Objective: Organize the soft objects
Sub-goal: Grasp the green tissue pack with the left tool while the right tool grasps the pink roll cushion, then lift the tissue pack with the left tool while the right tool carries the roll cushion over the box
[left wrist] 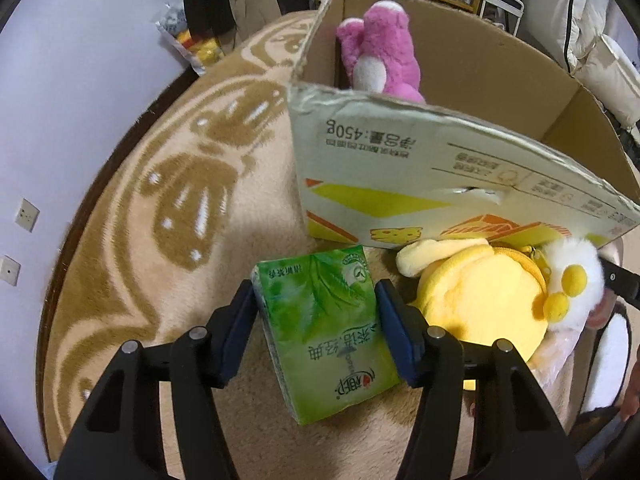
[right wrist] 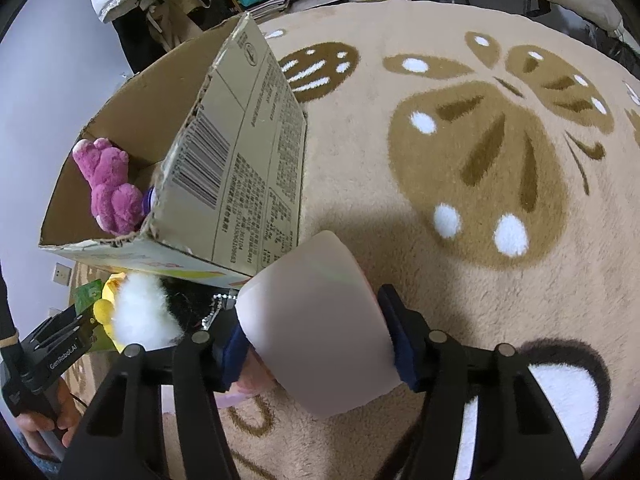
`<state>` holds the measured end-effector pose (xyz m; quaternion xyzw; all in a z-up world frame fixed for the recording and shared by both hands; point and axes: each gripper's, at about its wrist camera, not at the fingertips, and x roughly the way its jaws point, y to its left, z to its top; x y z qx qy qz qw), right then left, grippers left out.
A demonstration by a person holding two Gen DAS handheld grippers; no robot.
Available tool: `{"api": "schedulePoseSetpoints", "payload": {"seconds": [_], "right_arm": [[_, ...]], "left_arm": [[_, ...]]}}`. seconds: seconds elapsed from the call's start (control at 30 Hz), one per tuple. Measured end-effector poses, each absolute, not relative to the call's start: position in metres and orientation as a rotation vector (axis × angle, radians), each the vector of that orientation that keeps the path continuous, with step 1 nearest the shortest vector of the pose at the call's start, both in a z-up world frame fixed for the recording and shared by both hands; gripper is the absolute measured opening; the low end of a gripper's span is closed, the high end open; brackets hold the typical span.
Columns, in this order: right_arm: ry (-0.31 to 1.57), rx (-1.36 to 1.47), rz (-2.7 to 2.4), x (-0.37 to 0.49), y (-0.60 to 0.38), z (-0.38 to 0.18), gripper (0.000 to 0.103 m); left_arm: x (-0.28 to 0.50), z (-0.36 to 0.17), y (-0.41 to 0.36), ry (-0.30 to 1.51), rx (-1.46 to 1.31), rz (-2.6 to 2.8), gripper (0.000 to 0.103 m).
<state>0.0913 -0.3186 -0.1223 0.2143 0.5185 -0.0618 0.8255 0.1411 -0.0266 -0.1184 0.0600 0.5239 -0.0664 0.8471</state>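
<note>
Right wrist alone shows fingers point(right wrist: 404, 340) clamping pale packet point(right wrist: 320, 332).

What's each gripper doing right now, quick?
Left gripper: closed on the green tissue pack.
Right gripper: closed on a blurry pale object.

We see a beige plush blanket point(right wrist: 460, 272) with brown butterfly patterns carrying everything. On it stand 1 open cardboard box point(left wrist: 400, 168), and just beside its front wall lie 1 green tissue pack point(left wrist: 326, 332) and 1 yellow plush toy point(left wrist: 480, 296).
</note>
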Motion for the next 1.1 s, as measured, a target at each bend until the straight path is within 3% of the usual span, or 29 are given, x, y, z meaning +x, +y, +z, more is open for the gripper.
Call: {"api": "schedulePoseSetpoints", "payload": {"seconds": [0.33, 1.1], "right_arm": [[1.053, 0.443, -0.119, 0.075, -0.314, -0.103, 0.053], [0.697, 0.300, -0.026, 0.038, -0.279, -0.010, 0.052]], "left_arm": [[0.121, -0.090, -0.018, 1.003, 0.105, -0.077, 0.058], [0.076, 0.001, -0.022, 0.649, 0.168, -0.067, 0.058]]}}
